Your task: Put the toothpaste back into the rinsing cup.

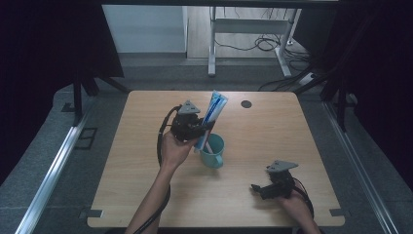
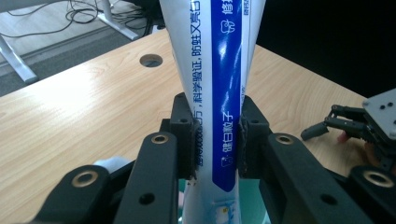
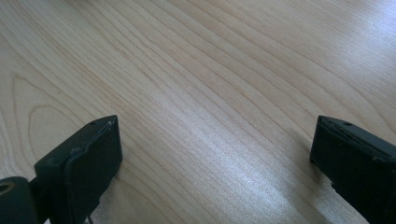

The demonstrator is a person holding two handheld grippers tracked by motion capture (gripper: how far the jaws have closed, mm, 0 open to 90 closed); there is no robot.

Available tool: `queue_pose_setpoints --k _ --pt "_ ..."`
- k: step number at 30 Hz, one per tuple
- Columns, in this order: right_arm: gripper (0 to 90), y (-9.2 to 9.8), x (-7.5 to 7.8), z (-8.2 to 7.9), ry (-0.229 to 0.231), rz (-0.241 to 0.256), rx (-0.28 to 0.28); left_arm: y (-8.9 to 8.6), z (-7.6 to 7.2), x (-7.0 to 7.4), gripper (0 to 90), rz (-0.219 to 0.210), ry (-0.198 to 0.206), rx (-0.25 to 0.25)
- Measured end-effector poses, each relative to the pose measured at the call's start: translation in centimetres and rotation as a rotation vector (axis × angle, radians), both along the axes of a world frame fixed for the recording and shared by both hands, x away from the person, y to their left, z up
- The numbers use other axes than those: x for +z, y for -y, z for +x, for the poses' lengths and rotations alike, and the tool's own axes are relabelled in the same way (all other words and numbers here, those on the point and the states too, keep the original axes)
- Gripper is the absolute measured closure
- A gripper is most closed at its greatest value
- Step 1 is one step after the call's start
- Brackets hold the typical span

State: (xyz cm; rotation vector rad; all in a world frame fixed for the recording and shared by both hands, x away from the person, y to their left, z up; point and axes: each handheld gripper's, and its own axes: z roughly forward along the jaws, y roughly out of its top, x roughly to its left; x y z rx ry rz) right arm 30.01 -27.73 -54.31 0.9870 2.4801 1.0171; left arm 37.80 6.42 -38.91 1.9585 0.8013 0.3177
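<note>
Toothpaste tube (image 1: 213, 113), blue and white: I have it standing steeply, long axis nearly upright and leaning slightly toward the table's far edge, lower end down in the teal mug (image 1: 213, 152), flat crimped end uppermost. My left gripper (image 1: 195, 131), just left of the mug, is clamped on the tube's lower half; both pads press its sides (image 2: 217, 140). My right gripper (image 1: 263, 190) rests on the wooden table (image 1: 272, 131), well right of the mug and nearer me, jaws spread wide, holding nothing (image 3: 212, 154).
</note>
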Motion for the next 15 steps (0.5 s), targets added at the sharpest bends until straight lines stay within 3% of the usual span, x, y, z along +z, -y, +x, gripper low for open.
queue_pose_setpoints --k 15 --pt "2.0 0.0 0.0 0.0 -0.001 0.001 0.0 1.9 0.7 0.5 72.7 -0.008 0.019 -0.007"
